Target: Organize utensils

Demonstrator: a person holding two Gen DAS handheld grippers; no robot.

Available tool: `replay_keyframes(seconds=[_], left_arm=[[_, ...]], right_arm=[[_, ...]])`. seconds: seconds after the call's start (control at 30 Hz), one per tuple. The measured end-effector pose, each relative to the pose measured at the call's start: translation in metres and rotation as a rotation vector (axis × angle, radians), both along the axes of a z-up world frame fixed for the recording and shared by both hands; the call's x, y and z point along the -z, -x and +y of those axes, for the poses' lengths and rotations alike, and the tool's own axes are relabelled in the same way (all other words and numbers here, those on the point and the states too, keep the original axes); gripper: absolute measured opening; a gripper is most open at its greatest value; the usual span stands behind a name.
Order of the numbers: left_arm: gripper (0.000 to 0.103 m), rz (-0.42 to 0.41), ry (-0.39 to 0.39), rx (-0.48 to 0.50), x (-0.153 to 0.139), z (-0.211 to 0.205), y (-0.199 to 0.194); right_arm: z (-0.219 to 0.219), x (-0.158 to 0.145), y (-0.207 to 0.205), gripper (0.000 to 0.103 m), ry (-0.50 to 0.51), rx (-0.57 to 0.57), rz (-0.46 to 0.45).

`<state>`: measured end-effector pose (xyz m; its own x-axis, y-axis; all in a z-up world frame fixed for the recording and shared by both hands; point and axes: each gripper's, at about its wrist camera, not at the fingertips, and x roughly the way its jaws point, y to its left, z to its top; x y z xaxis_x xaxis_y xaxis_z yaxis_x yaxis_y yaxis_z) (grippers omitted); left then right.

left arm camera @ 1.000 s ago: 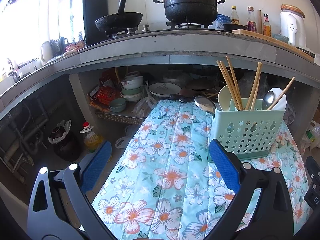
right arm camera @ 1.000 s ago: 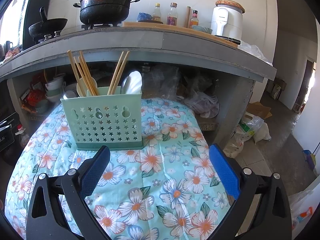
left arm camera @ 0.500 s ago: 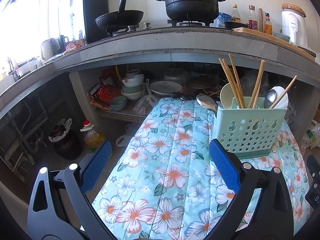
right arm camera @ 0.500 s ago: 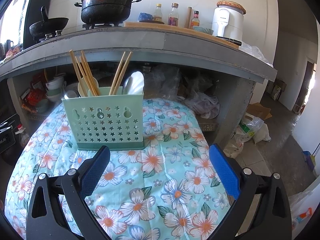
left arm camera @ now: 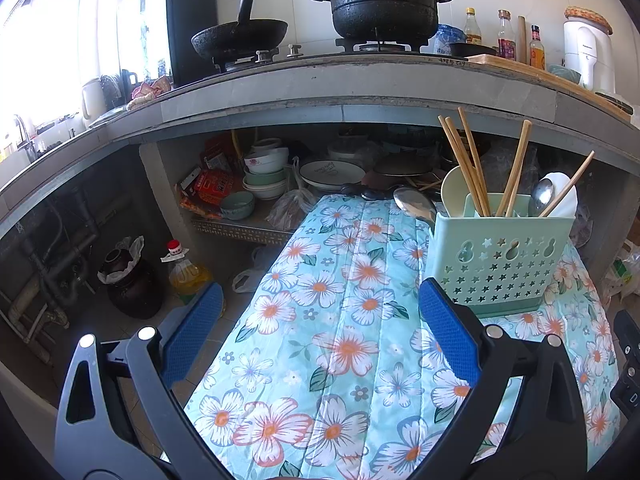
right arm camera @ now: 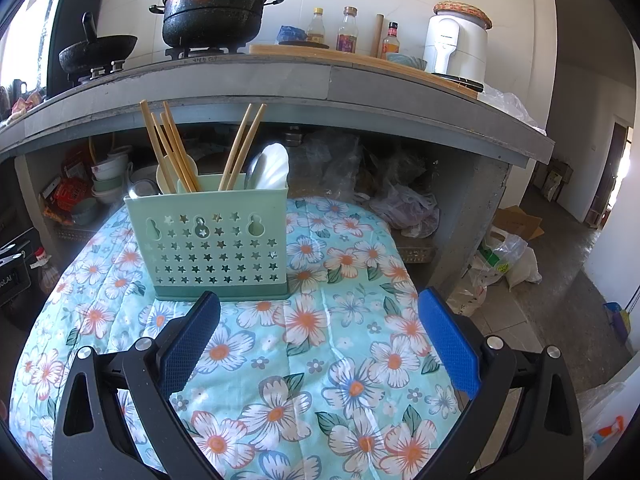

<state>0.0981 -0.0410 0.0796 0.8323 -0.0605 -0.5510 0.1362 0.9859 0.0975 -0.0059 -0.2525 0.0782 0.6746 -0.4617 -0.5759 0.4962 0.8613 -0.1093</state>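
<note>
Left gripper: fingers spread wide, nothing between the blue pads. It hangs over the floral tablecloth, near edge, left of the holder. Right gripper: also spread wide and empty, over the cloth just in front of the holder.

Green utensil holder: upright on the cloth, toward the far side of the table; perforated star wall faces the right wrist camera. Contents sorted by section. Chopsticks lean left in one bundle, with a pale spoon behind them. Second chopstick pair leans right from the middle. White spoon and metal spoon stand at the right end, bowls up, likely so handles drop into the slots.

Metal ladle lies on the cloth at the far edge, just left of the holder, outside it.

Judgement: both grippers empty and held back suggests most of the sorting is done; the ladle looks like the remaining loose item, nearer the left gripper.
</note>
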Motion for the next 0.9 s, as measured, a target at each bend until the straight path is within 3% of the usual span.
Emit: replay_keyframes(seconds=[0.9], left_arm=[[0.094,0.007,0.0,-0.002,-0.0005,-0.0002,-0.0009]], right_arm=[[0.0008,0.0002,0.0009,0.096,0.0,0.001,-0.001]])
